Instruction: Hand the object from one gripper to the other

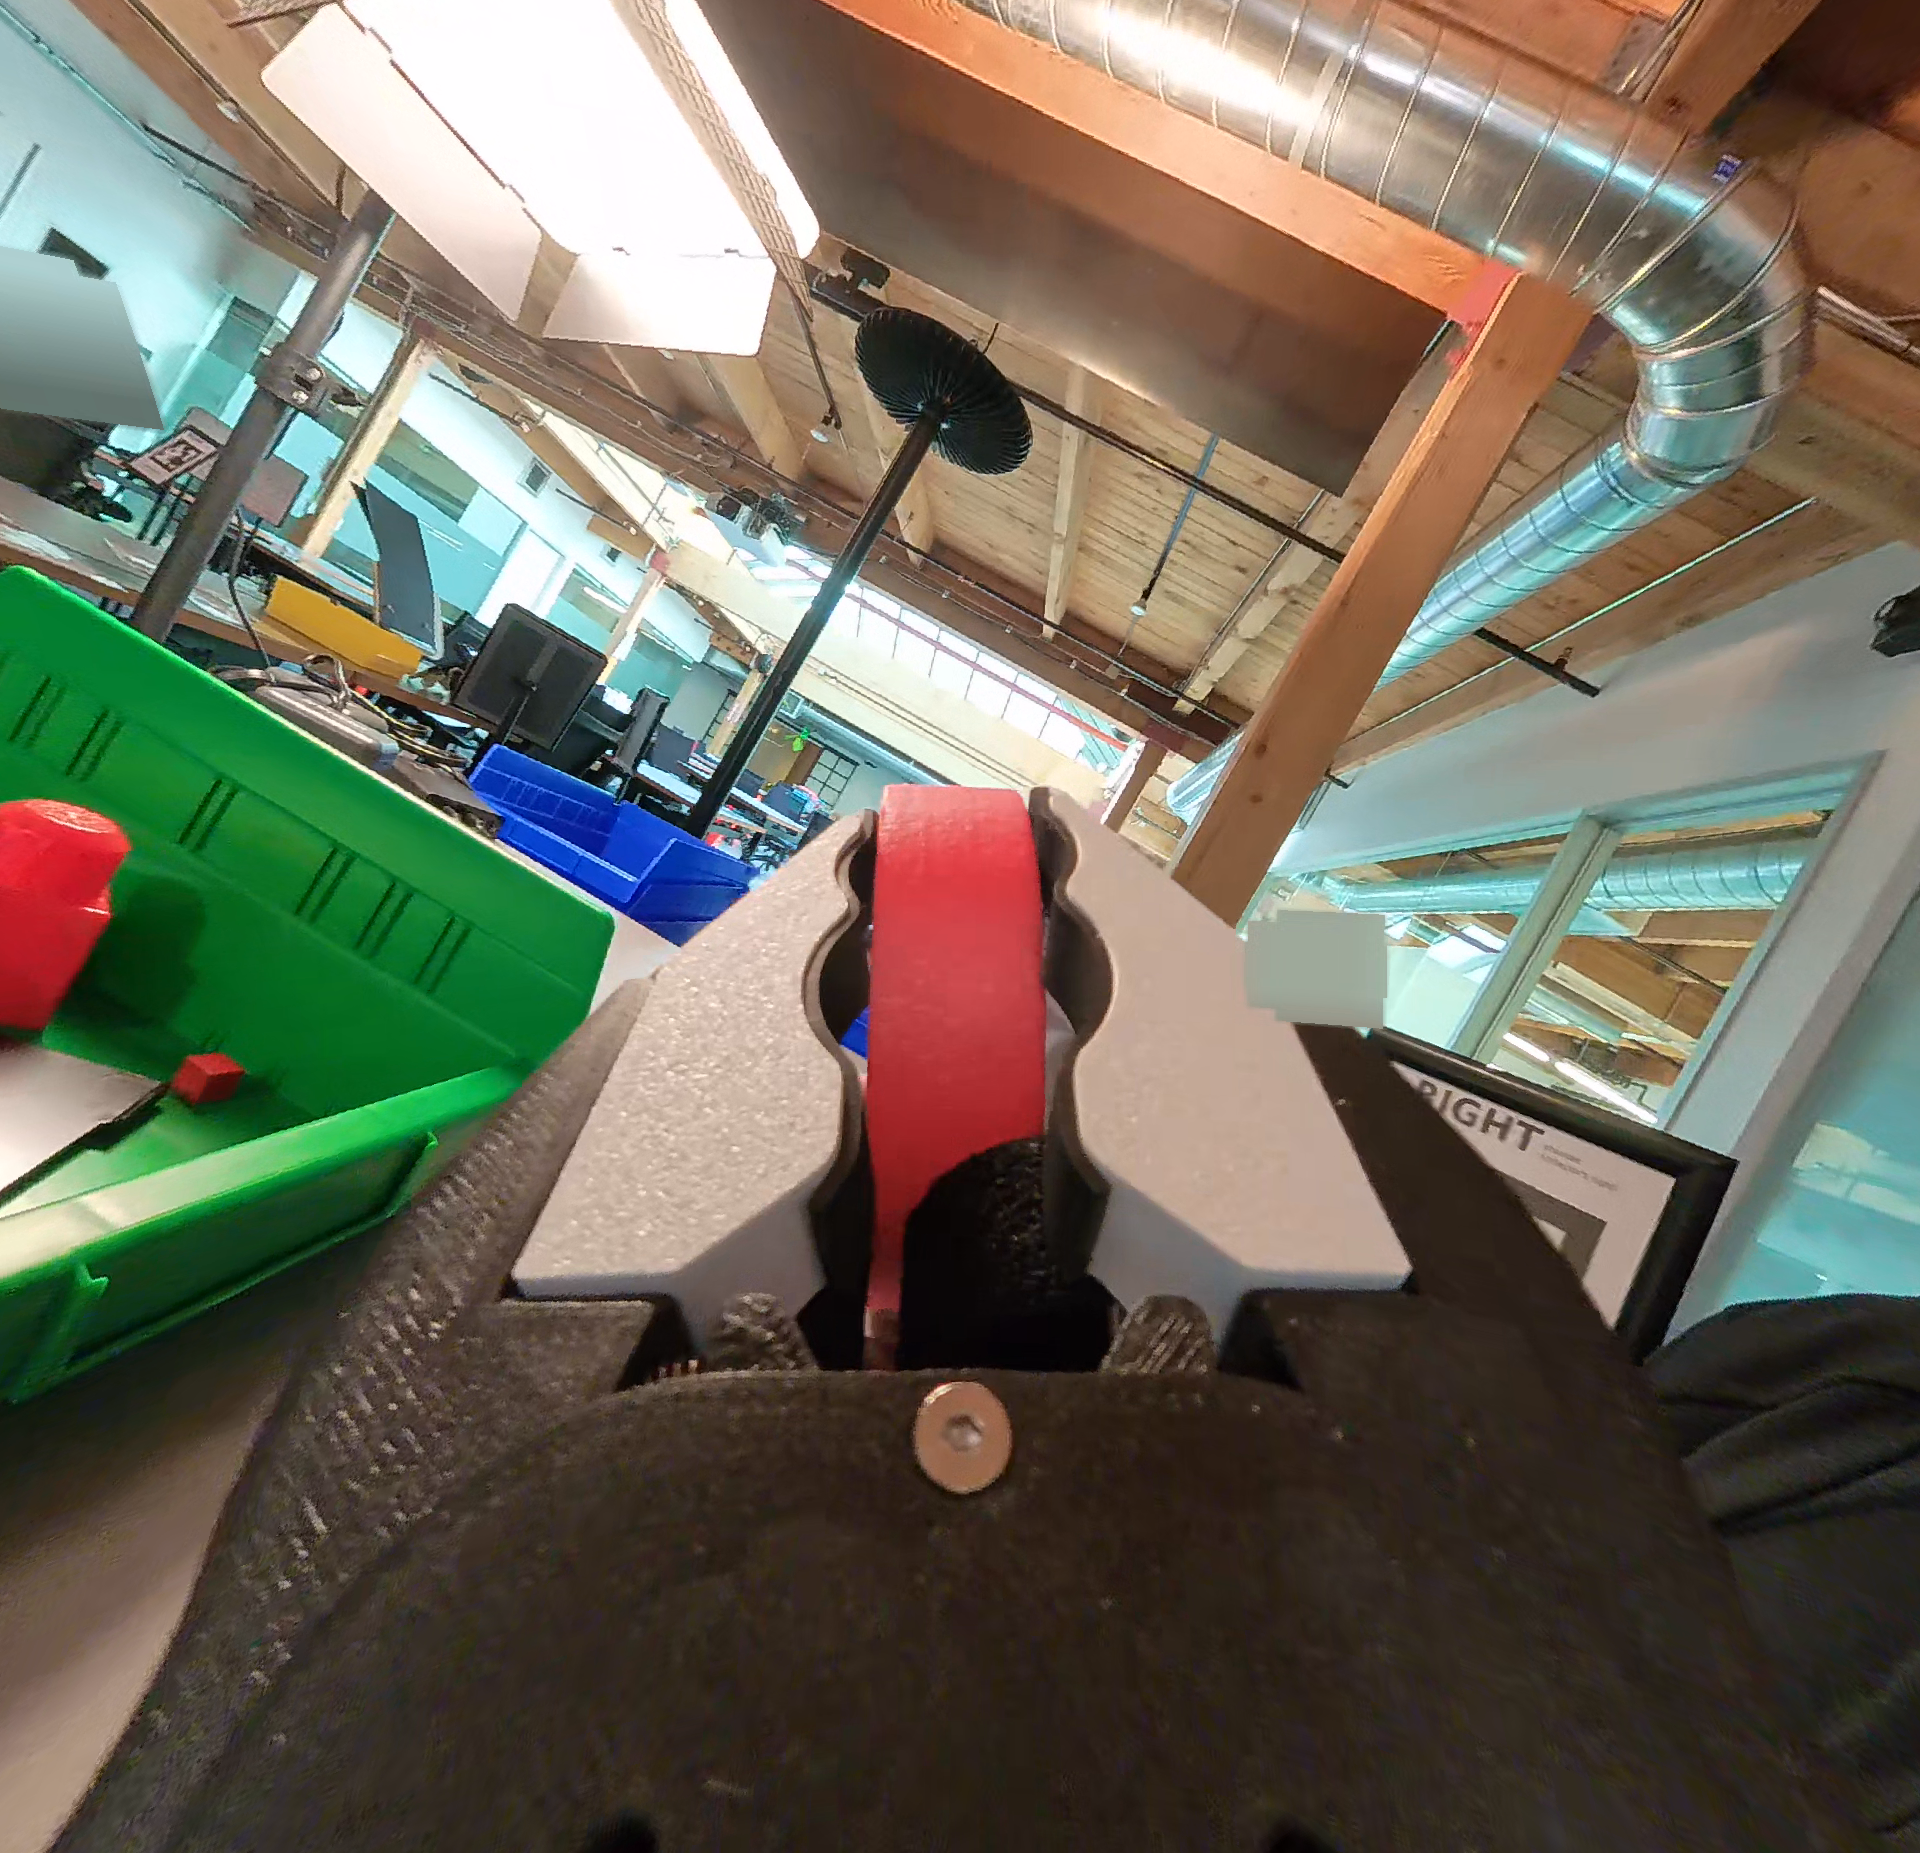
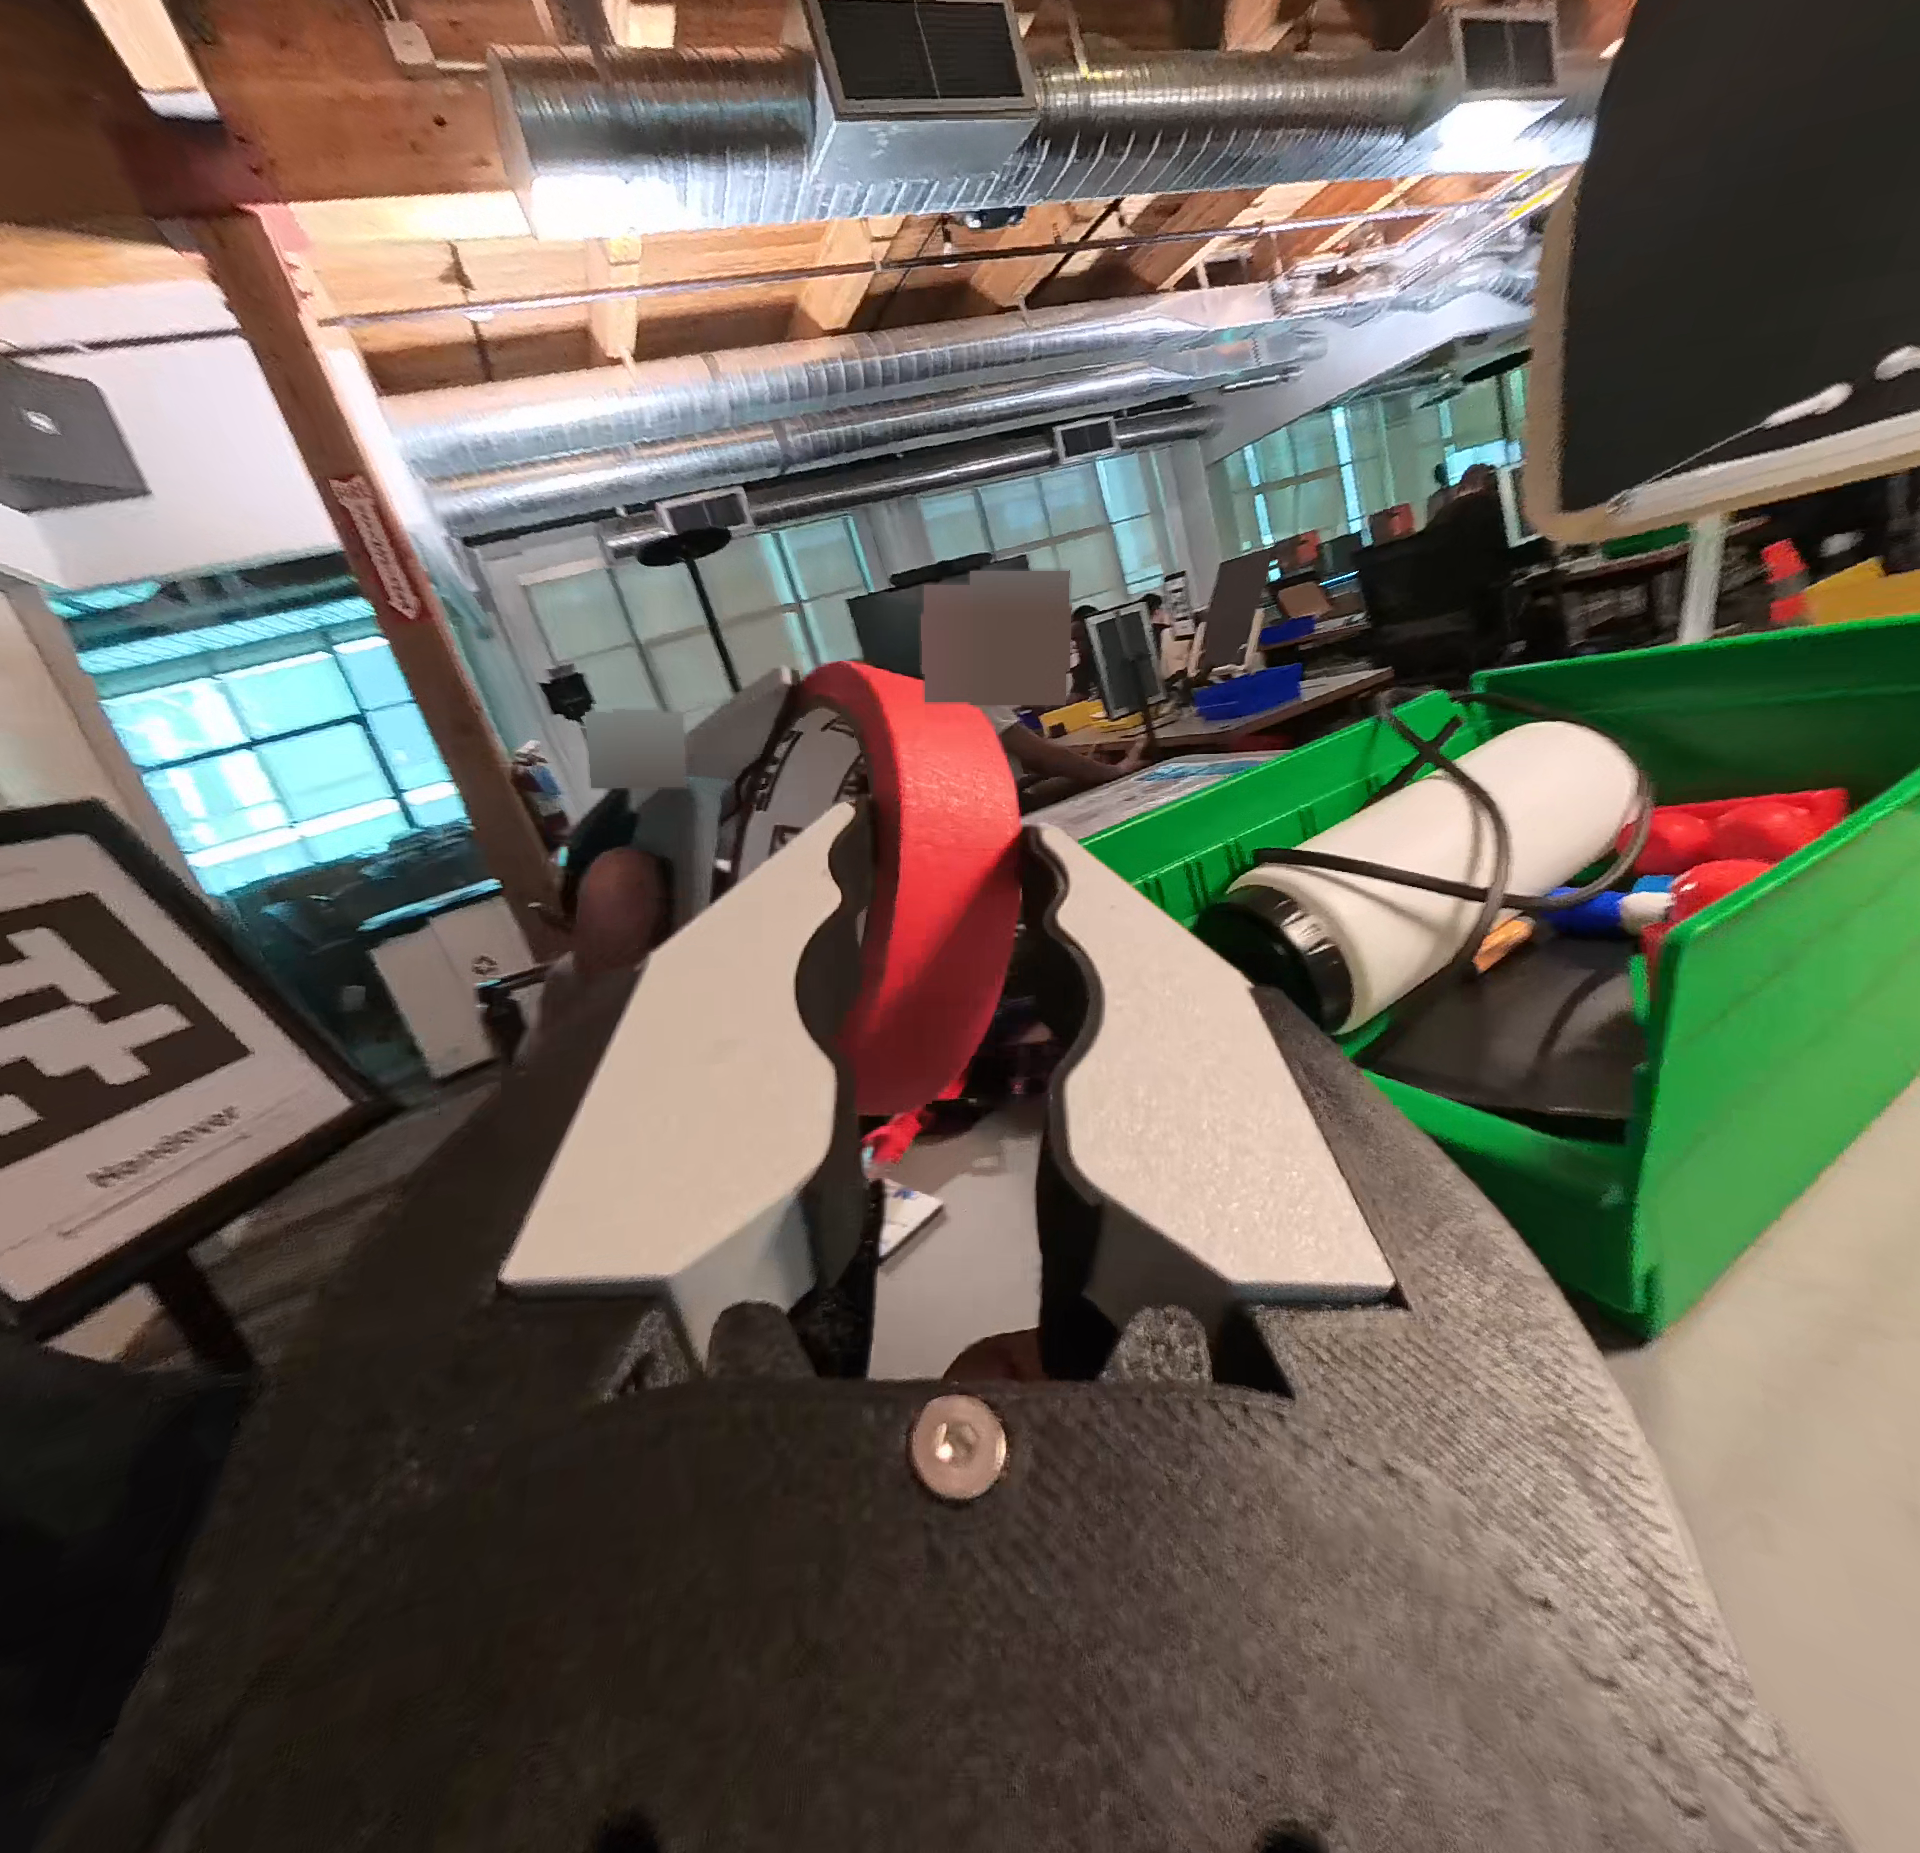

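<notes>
Both tongs were found raised above the table, cameras tilted toward the ceiling. The left tongs (image 1: 956,837) were clenched on a roll of red tape (image 1: 956,982), which stood on edge between the two grey fingers (image 1: 717,1055), its band running from the fingertips back toward the palm. The notched inner faces pressed the roll on both sides.

In the right wrist view the right tongs (image 2: 940,847) also bracketed the red tape (image 2: 935,868). The roll sat tilted in the gap near the fingertips, its upper arc rising above them. The right finger's inner edge met the band; whether the left finger pressed it could not be told, so the grip of these tongs was not established. Beyond the roll, part of the other gripper's grey finger (image 2: 743,733) showed against the roll's far side, with a person's hand (image 2: 613,910) below it, blurred.

A green bin (image 1: 312,868) lay toward the left of the left tongs, holding a red block (image 1: 52,899) and a small red cube (image 1: 208,1076). In the right wrist view the green bin (image 2: 1766,1024) lay to the right of the tongs, holding a white cylinder (image 2: 1455,868) wrapped with a black cord (image 2: 1444,754), and red items behind it. A framed marker board (image 2: 114,1055) stood at the left. Blue bins (image 1: 623,847) sat farther back.
</notes>
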{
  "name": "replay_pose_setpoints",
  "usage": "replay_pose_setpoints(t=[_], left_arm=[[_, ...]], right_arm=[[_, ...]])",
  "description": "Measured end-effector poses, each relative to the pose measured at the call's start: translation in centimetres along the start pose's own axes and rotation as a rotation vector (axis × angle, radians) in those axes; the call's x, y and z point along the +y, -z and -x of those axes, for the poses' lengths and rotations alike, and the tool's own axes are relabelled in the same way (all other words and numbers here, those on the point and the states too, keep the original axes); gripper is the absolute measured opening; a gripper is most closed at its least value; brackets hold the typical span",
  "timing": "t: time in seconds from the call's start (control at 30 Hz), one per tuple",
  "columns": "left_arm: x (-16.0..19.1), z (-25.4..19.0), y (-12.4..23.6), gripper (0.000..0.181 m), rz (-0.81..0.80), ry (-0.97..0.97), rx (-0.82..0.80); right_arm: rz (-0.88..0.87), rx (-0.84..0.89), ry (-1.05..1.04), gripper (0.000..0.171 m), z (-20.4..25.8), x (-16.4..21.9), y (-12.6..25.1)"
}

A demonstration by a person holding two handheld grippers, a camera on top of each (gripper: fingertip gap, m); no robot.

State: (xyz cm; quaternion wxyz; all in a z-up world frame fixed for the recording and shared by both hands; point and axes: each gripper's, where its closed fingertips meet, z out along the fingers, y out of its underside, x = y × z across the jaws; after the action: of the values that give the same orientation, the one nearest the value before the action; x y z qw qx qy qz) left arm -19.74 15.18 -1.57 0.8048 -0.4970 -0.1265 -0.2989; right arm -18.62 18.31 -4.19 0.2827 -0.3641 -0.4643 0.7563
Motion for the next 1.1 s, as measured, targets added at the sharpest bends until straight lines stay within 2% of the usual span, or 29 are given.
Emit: replay_pose_setpoints(t=[0.4,0.5,0.57,0.73,0.93,1.1], left_arm=[[2.1,2.0,-0.7,0.046,0.140,-0.322,-0.235],[2.1,2.4,-0.6,0.041,0.153,-0.372,-0.274],[1.9,1.8,-0.5,0.031,0.134,-0.334,-0.225],[1.1,0.8,-0.4,0.031,0.084,-0.221,-0.130],[0.6,0.7,-0.2,0.031,0.047,-0.165,-0.108],[0.8,0.4,-0.5,0.033,0.051,-0.166,-0.098]], right_arm=[[0.019,0.070,0.129,0.028,-0.3,0.0,0.0],[0.012,0.058,0.123,0.029,-0.1,0.0,0.1],[-0.006,0.019,0.081,0.030,0.3,-0.3,0.1],[-0.025,-0.077,0.013,0.034,1.7,-0.3,-0.1],[0.057,-0.115,0.024,0.033,2.5,1.2,-0.7],[0.038,-0.116,0.038,0.031,2.5,0.6,-0.4]])
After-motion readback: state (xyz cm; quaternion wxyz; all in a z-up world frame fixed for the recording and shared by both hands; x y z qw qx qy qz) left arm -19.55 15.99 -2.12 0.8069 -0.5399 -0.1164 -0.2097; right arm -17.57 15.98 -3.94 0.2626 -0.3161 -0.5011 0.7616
